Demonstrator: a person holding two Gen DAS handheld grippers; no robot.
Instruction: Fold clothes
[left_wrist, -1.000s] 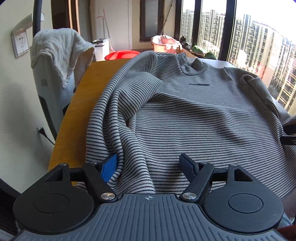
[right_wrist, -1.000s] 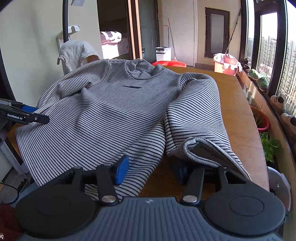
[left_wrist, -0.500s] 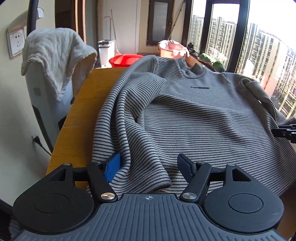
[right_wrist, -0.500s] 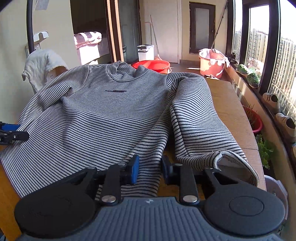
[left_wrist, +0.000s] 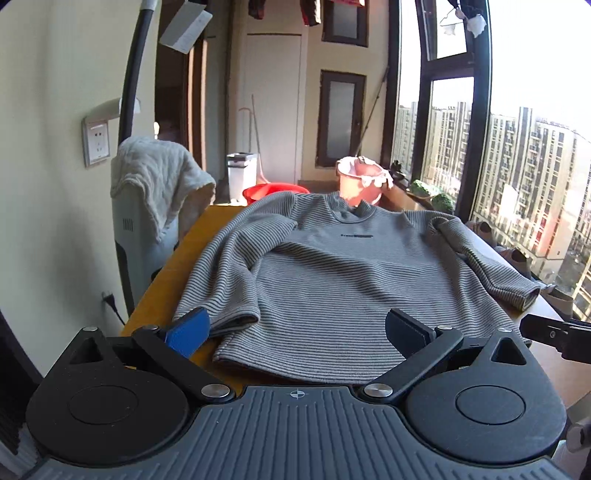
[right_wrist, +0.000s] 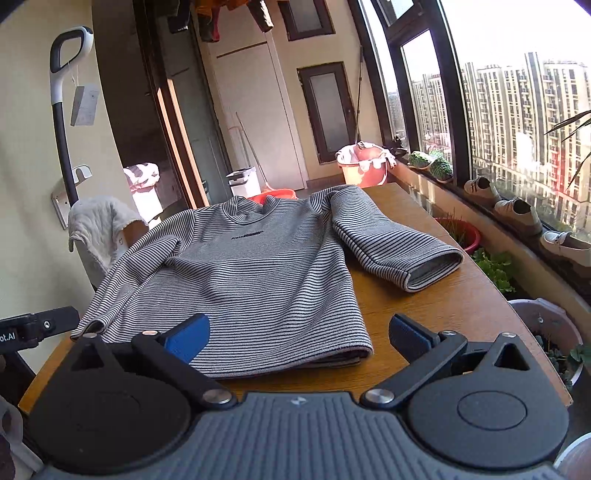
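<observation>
Lying front-up on a wooden table (right_wrist: 454, 310), a grey long-sleeved top with thin dark stripes (left_wrist: 343, 280) spreads just beyond both grippers. The left gripper (left_wrist: 297, 326) and right gripper (right_wrist: 295, 334) have just been opening; their jaws now stand wide and released, holding nothing, above the near hem without touching it.

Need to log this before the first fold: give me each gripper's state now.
Left gripper: open, jaws just widened, holding nothing; the striped sweater lies flat beyond it.
Right gripper: open, jaws just widened, holding nothing.
</observation>
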